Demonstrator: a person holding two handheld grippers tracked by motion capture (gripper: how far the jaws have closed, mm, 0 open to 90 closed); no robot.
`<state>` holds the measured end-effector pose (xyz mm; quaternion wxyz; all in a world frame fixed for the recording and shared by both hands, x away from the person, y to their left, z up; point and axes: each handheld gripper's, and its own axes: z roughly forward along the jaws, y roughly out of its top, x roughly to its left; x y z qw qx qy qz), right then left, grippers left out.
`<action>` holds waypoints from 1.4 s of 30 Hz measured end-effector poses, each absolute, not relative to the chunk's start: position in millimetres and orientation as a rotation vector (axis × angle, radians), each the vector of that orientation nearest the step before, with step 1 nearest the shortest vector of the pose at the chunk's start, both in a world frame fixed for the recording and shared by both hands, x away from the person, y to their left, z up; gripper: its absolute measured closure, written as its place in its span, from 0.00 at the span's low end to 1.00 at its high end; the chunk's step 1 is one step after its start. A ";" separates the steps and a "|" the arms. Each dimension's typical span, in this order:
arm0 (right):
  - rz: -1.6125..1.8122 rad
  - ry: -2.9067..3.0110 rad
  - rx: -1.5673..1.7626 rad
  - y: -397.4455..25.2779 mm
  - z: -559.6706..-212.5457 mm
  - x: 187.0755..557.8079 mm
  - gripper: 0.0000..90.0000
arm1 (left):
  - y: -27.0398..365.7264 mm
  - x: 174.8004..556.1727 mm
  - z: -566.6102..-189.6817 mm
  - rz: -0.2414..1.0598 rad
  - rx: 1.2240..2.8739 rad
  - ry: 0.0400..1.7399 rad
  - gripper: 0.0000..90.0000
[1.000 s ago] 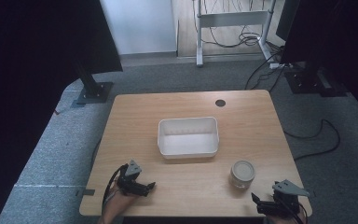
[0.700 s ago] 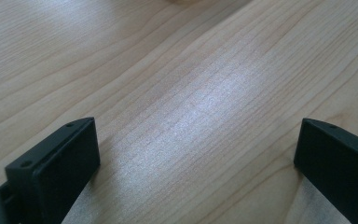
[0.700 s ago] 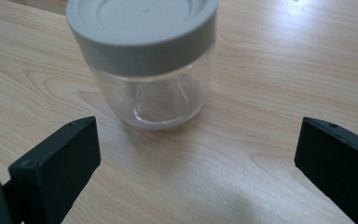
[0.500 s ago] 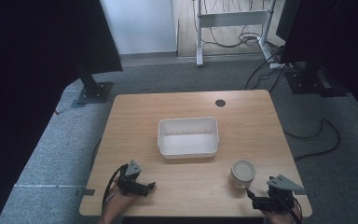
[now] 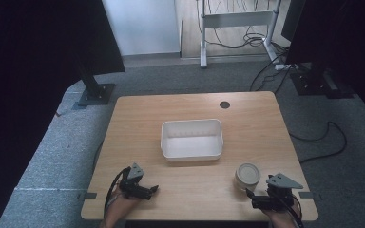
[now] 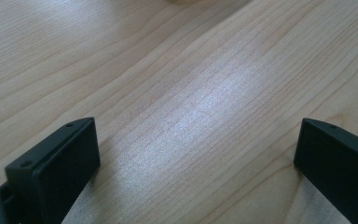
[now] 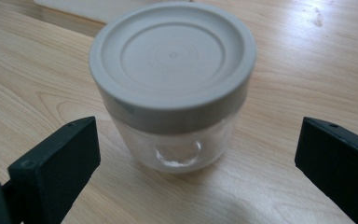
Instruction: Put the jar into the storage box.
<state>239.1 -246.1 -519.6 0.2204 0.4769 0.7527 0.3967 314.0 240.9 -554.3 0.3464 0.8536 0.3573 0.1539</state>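
Note:
A small clear glass jar (image 5: 246, 175) with a grey screw lid stands upright on the wooden table (image 5: 256, 118), near the front right. In the right gripper view the jar (image 7: 172, 88) stands just ahead of my right gripper (image 7: 198, 154), whose jaws are wide apart and not touching it. From above, the right gripper (image 5: 255, 195) sits at the table's front edge, just behind and right of the jar. My left gripper (image 5: 151, 190) rests open at the front left; between its jaws (image 6: 198, 154) lies bare wood.
A white rectangular tub (image 5: 192, 138) stands empty at the table's middle. A round cable hole (image 5: 225, 104) is near the far edge. Black stands and cables are on the grey carpet around the table.
My right gripper has moved left and forward along the front edge, closer to the jar. The left gripper has stayed where it was.

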 end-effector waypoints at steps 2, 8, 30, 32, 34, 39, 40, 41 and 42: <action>1.097 2.084 1.317 -245.2 -519.7 240.2 0.00 | 240.9 314.0 -554.3 0.400 2.215 0.927 0.00; 1.107 2.104 1.301 -237.9 -521.2 247.7 0.00 | 240.9 314.0 -554.3 0.399 2.215 0.927 0.00; 1.121 2.127 1.320 -224.6 -533.0 271.4 0.02 | 240.9 314.0 -554.3 0.399 2.215 0.927 0.00; 1.121 2.135 1.319 -223.2 -534.4 273.4 0.03 | 240.9 314.0 -554.3 0.399 2.215 0.927 0.00; 1.110 2.138 1.319 -221.2 -536.7 276.1 0.05 | 240.9 314.0 -554.3 0.399 2.215 0.927 0.00; 1.108 2.131 1.322 -219.2 -538.4 277.8 0.08 | 240.9 314.0 -554.3 0.399 2.215 0.927 0.00; 1.092 2.122 1.319 -217.7 -538.2 277.3 0.08 | 240.9 314.0 -554.3 0.399 2.215 0.927 0.00; 1.083 2.114 1.322 -216.9 -537.7 276.7 0.09 | 240.9 314.0 -554.3 0.399 2.215 0.927 0.00; 1.083 2.114 1.322 -216.9 -537.7 276.7 0.09 | 240.9 314.0 -554.3 0.399 2.215 0.927 0.00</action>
